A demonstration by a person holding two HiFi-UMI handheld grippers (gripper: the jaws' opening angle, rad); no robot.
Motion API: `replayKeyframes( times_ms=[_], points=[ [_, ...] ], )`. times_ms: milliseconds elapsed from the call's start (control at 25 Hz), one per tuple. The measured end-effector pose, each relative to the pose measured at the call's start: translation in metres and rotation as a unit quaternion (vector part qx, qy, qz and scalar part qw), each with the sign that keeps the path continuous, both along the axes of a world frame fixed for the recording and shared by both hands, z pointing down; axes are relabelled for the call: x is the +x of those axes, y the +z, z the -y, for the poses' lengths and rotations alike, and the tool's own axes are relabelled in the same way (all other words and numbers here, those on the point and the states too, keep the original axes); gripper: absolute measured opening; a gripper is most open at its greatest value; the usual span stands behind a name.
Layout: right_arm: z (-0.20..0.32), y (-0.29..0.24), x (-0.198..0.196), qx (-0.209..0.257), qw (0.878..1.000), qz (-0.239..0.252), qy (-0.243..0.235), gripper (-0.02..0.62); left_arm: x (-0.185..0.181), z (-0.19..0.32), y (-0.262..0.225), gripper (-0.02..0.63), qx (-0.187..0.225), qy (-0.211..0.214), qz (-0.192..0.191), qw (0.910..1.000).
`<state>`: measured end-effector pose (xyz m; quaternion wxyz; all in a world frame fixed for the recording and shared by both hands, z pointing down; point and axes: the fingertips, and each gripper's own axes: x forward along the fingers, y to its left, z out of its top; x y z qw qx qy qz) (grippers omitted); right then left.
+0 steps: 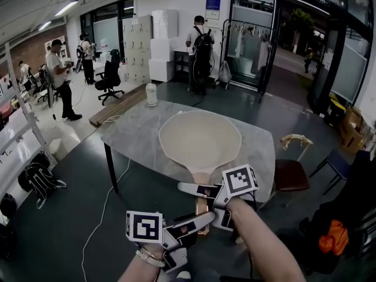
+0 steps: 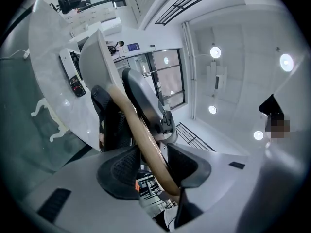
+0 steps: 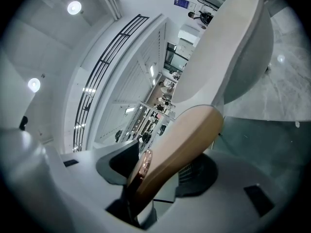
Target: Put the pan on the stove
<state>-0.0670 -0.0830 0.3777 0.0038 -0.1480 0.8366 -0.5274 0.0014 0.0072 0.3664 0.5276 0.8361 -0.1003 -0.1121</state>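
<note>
1. Pan (image 1: 200, 140): held over the near edge of the table (image 1: 135, 137). The bowl reaches in over the tabletop and the handle (image 1: 201, 207) sticks out past the edge toward the person. Cannot tell if the base touches the top.
2. Left gripper (image 1: 202, 219): jaws part-way closed, clamped on the handle near its outer end.
3. Right gripper (image 1: 197, 190): jaws likewise clamped on the handle, closer to the bowl.
4. Progress, as a judgement: the pan is gripped two-handed, so pickup is done. No stove shows in any view, so finding it, carrying and setting down are all left.
5. Pan look: wide, shallow, round bowl with a matte cream coating. The handle is flat, tan and smooth, with a copper-coloured metal tip.
6. Table: pale grey marble-look slab with rounded corners on dark legs.
7. Far left corner of the table: a white cylindrical container (image 1: 151, 94), upright.
8. Off the right edge: a chair (image 1: 291, 175) with a dark red seat, on a dark glossy floor.
</note>
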Motion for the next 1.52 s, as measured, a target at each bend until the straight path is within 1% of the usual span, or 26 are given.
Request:
replayKeyframes(
  times_ms=[120,200,320,400,600,760,880,1120,1280,1400,1520],
  points=[
    [0.012,0.003,0.004,0.009,1.000,-0.018,-0.007,0.229,0.005,0.010,-0.004,0.187,-0.005,0.005,-0.011,0.9999],
    [0.020,0.003,0.006,0.015,1.000,-0.021,-0.008,0.229,0.005,0.018,-0.005,0.187,0.005,0.005,-0.012,0.9999],
    [0.033,0.003,0.006,0.012,1.000,-0.020,-0.009,0.229,0.008,0.028,-0.008,0.187,-0.029,-0.002,-0.030,0.9991],
    [0.043,0.003,0.007,0.012,1.000,-0.020,-0.015,0.230,0.011,0.037,-0.011,0.187,-0.031,-0.005,-0.036,0.9988],
    [0.066,0.002,0.007,0.007,0.999,-0.014,-0.030,0.233,0.014,0.064,-0.014,0.189,-0.027,-0.017,-0.036,0.9989],
    [0.090,0.005,0.008,0.001,0.999,-0.013,-0.039,0.236,0.016,0.091,-0.013,0.190,-0.033,-0.030,-0.038,0.9983],
    [0.113,0.008,0.013,-0.001,0.999,-0.012,-0.048,0.236,0.023,0.115,-0.012,0.190,-0.027,-0.039,-0.041,0.9980],
    [0.155,0.011,0.020,-0.012,0.998,-0.014,-0.067,0.239,0.036,0.162,-0.013,0.192,-0.032,-0.050,-0.043,0.9973],
    [0.174,0.012,0.025,-0.029,0.997,-0.004,-0.076,0.241,0.043,0.185,-0.010,0.193,-0.035,-0.059,-0.041,0.9968],
    [0.192,0.015,0.031,-0.025,0.996,-0.008,-0.080,0.241,0.049,0.203,-0.007,0.193,-0.035,-0.064,-0.036,0.9966],
    [0.206,0.017,0.032,-0.032,0.996,-0.005,-0.084,0.242,0.052,0.219,-0.006,0.193,-0.041,-0.069,-0.039,0.9960]
  ],
)
